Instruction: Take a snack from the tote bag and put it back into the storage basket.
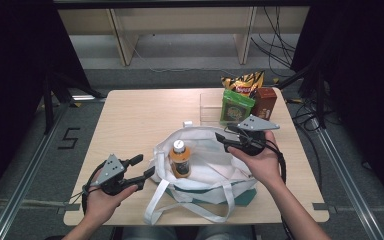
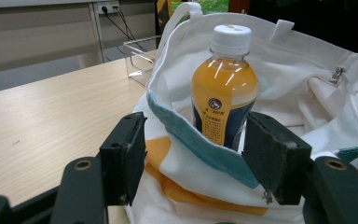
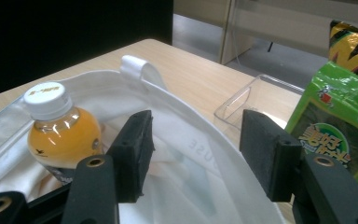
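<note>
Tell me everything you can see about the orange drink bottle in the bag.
The bottle is small, clear plastic, rounded at the shoulder and filled with orange liquid nearly to the neck. It has a white screw cap, still on, and a dark label with an orange strip around its lower half. It stands upright inside the open white tote bag, near the bag's left end, its base hidden by the teal-trimmed rim. Only the bag's cloth appears to touch it; both grippers are apart from it.
</note>
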The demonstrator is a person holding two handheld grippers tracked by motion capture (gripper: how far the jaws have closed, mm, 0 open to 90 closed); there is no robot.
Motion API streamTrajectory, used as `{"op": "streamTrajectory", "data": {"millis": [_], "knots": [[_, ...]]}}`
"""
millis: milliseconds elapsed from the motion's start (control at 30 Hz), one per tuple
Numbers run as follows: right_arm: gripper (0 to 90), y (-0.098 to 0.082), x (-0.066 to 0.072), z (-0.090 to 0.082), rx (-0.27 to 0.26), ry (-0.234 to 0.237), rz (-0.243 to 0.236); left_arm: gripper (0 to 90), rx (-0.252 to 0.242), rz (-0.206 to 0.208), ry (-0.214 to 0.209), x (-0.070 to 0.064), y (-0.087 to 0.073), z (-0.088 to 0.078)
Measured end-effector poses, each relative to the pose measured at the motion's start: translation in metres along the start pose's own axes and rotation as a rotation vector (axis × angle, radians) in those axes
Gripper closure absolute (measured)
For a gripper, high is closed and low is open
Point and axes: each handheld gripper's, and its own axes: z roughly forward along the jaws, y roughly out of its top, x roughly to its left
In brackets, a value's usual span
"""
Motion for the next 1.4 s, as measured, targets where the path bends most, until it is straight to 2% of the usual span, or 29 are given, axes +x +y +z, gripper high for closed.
{"op": "streamTrajectory", "data": {"millis": [33, 67, 100, 133, 167, 233, 267, 300, 367, 400, 433, 500, 533, 567, 700, 767, 800, 867, 900, 1000, 1033, 1067, 1133, 1167, 1200, 1400], "knots": [[44.8, 0.0, 0.0, 0.0, 0.01, 0.013, -0.009, 38.4, 0.001, 0.0, 0.0, -0.001, 0.0, 0.0], [44.8, -0.001, 0.001, 0.0, -0.003, 0.007, -0.006, 38.4, 0.004, 0.014, -0.002, -0.001, 0.0, 0.0], [44.8, -0.002, 0.003, -0.001, 0.013, 0.019, 0.014, 38.4, 0.005, -0.001, -0.002, -0.003, 0.0, 0.001], [44.8, -0.002, 0.003, -0.001, 0.01, 0.021, 0.012, 38.4, -0.003, -0.004, -0.009, -0.004, 0.0, 0.002], [44.7, -0.001, 0.003, 0.0, -0.004, 0.019, -0.015, 38.5, -0.002, 0.003, -0.011, -0.004, 0.0, 0.002], [44.6, -0.001, 0.006, 0.0, -0.011, 0.041, 0.011, 38.4, 0.003, 0.002, -0.007, -0.004, 0.001, 0.002], [44.6, 0.0, 0.006, 0.0, -0.012, 0.031, -0.001, 38.4, -0.008, 0.005, -0.015, -0.004, 0.0, 0.003], [44.5, 0.0, 0.008, 0.001, -0.019, 0.033, 0.008, 38.4, 0.006, -0.003, -0.007, -0.004, 0.0, 0.002], [44.5, -0.001, 0.008, 0.002, -0.012, 0.043, -0.008, 38.3, 0.007, -0.006, -0.012, -0.004, -0.001, 0.003], [44.5, -0.002, 0.009, 0.003, -0.005, 0.068, 0.003, 38.4, 0.006, -0.006, -0.013, -0.004, -0.001, 0.003], [44.5, -0.002, 0.012, 0.004, -0.002, 0.06, 0.009, 38.4, 0.005, -0.005, -0.012, -0.004, -0.001, 0.003], [44.4, -0.003, 0.015, 0.006, 0.006, 0.074, 0.01, 38.4, 0.007, -0.008, -0.012, -0.004, -0.001, 0.003], [44.3, -0.003, 0.014, 0.007, 0.003, 0.079, -0.018, 38.4, 0.007, -0.009, -0.013, -0.004, -0.001, 0.003], [44.3, -0.003, 0.018, 0.007, 0.012, 0.078, 0.012, 38.4, 0.003, -0.009, -0.013, -0.004, -0.001, 0.003], [44.2, -0.003, 0.017, 0.007, 0.003, 0.079, -0.009, 38.9, -0.024, -0.002, -0.026, -0.007, 0.004, 0.003], [44.2, -0.003, 0.013, 0.004, 0.006, 0.067, -0.013, 39.1, -0.017, 0.01, -0.028, -0.008, 0.007, 0.004], [44.2, -0.003, 0.014, 0.004, 0.001, 0.069, 0.011, 39.3, -0.017, 0.009, -0.03, -0.009, 0.009, 0.004], [44.2, -0.003, 0.011, 0.002, -0.005, 0.058, 0.002, 39.7, -0.035, 0.01, -0.042, -0.009, 0.013, 0.008], [44.2, -0.003, 0.01, 0.001, -0.007, 0.057, 0.003, 39.8, -0.025, 0.015, -0.042, -0.009, 0.016, 0.008], [44.1, -0.004, 0.008, -0.002, -0.005, 0.053, 0.009, 40.0, -0.029, 0.005, -0.06, -0.01, 0.025, 0.014], [44.0, -0.004, 0.008, -0.003, -0.008, 0.045, 0.027, 39.9, -0.029, 0.003, -0.07, -0.01, 0.027, 0.017], [44.0, -0.005, 0.006, -0.003, -0.018, 0.052, 0.012, 39.9, -0.02, 0.006, -0.07, -0.01, 0.03, 0.019], [44.0, -0.006, 0.003, -0.007, -0.006, 0.041, 0.007, 40.1, -0.009, 0.034, -0.085, -0.011, 0.035, 0.026], [44.0, -0.008, 0.002, -0.008, -0.01, 0.033, 0.024, 40.2, -0.009, 0.031, -0.091, -0.012, 0.037, 0.031], [44.0, -0.009, 0.001, -0.01, -0.009, 0.029, 0.022, 40.2, -0.004, 0.037, -0.094, -0.012, 0.04, 0.035], [43.9, -0.016, -0.004, -0.022, -0.01, 0.006, 0.039, 41.2, -0.001, 0.035, -0.118, -0.016, 0.044, 0.059]]}}
